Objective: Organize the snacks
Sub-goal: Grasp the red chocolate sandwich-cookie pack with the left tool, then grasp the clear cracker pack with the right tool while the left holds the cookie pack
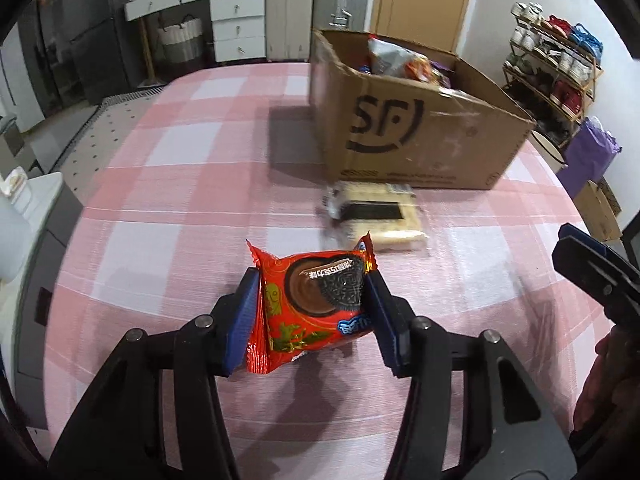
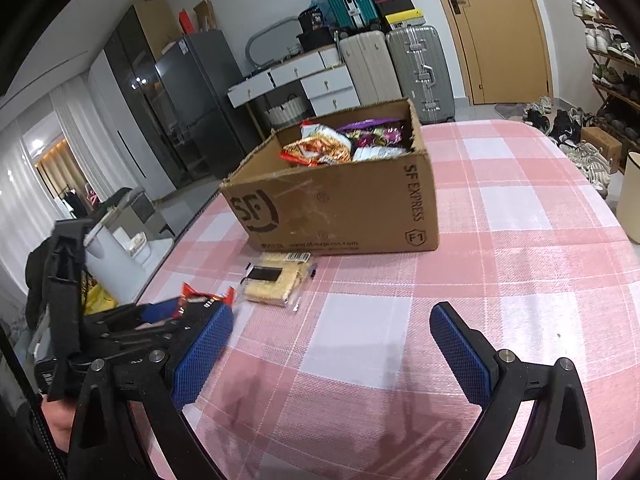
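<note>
Left gripper (image 1: 312, 304) clamped on a red cookie packet (image 1: 310, 312), blue pads pressing its two side edges; packet held clear of the pink checked table (image 1: 180, 184), its shadow showing on the cloth below. Wrapper is printed with a chocolate sandwich cookie.

Right gripper (image 2: 332, 344) stands wide apart over the cloth, nothing between the pads.

Cardboard box (image 2: 336, 204), SF Express print, sits further back on the table, top open, already holding several snack bags. A clear-wrapped pack of pale crackers (image 2: 276, 280) lies flat on the cloth just in front of the box, near but not touching the held packet.

Handling, as judgement:
- Cookie packet: light, foil film slippery and crinkly; cookies inside brittle. Current hold across the width looks sound. A harder squeeze risks cracking the contents; crimped end seals would be too flimsy to hold by
- Cracker pack: light, flat, fairly stiff as a block but crumbly. Clear film slick, loose at the ends. Best taken across the short width at mid-length, pads on the long edges; lying flat, one pad would need to get under an edge

Likely step in hand: carrying the red packet toward the box, with the cracker pack left for the free gripper
</note>
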Tool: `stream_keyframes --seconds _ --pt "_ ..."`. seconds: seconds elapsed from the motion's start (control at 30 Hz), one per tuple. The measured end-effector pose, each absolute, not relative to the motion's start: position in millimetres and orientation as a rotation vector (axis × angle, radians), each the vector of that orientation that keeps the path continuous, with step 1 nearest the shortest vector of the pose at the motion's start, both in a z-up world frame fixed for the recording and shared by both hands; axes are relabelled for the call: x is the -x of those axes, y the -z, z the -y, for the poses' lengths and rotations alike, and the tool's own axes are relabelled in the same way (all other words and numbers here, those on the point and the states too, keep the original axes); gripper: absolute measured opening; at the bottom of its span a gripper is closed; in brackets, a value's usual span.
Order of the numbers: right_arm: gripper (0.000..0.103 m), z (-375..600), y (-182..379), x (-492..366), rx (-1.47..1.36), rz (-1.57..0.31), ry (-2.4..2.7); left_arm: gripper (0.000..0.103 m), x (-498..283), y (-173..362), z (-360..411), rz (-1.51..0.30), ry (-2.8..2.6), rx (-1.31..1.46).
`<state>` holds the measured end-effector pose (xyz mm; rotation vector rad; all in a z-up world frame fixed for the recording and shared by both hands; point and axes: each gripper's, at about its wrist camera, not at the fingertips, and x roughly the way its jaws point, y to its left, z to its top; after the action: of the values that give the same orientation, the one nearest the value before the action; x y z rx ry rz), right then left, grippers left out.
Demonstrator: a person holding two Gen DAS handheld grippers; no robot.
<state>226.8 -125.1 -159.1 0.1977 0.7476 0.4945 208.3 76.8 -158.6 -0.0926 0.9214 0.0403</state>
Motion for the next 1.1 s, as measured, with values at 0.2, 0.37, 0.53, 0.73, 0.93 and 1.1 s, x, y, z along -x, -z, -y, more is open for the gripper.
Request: stream_keyframes --seconds 0.2,0.37,0.53,0.73,0.93,1.1 --pt "0.100 101 161 -236 -0.153 -0.781 -0.501 0.050 -197 156 -99 -0.905 -0.078 0.105" --pt "0.100 76 169 -251 -0.112 -0.829 -0.513 0.050 -188 154 -117 -0.890 -0.092 0.116" --pt "0.100 54 176 -266 -0.080 -0.863 -0.527 0.050 -181 152 -134 -0.881 -0.100 0.143" --pt "0.100 28 185 -291 -0.087 -0.931 -0.524 0.050 -170 151 -150 -0.881 -0.115 0.146" --pt "0.100 -2 191 -307 -0.062 -0.961 -0.485 0.050 -162 152 -158 -0.880 -0.123 0.153" --pt "0.100 -18 195 -314 -0.052 -0.961 -0.473 0.050 -156 149 -156 -0.866 -0.111 0.158"
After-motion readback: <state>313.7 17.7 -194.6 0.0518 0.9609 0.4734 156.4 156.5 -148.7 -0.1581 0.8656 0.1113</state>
